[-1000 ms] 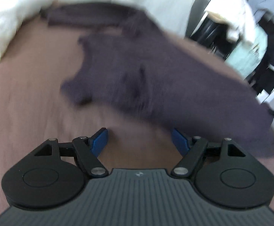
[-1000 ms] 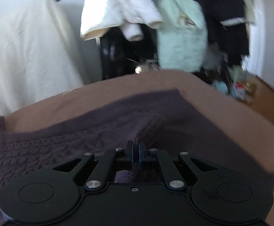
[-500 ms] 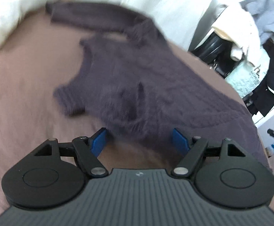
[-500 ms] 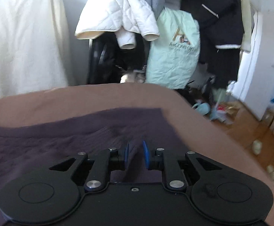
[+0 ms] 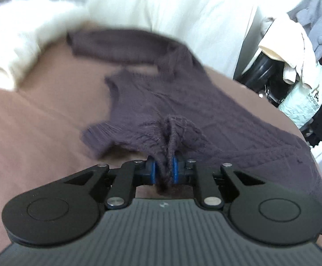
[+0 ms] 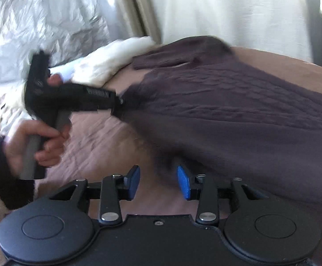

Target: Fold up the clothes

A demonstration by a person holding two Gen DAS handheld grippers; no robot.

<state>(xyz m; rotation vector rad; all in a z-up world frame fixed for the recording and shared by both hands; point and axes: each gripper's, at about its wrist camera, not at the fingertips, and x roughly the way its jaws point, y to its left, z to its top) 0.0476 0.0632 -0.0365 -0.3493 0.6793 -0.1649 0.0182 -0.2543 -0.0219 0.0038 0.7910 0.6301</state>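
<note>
The left gripper (image 5: 164, 171) is closing, and its blue pads (image 5: 153, 173) are pinching a bunched fold at the near edge of the dark purple knitted sweater (image 5: 205, 115). The sweater is lying spread on the brown bed cover (image 5: 39, 115), with one sleeve stretching to the far left. The right gripper (image 6: 158, 180) is opening; its jaws are standing apart just in front of the sweater's near edge, and nothing is pressed between them. A hand (image 6: 39, 141) is holding the left gripper's handle.
</note>
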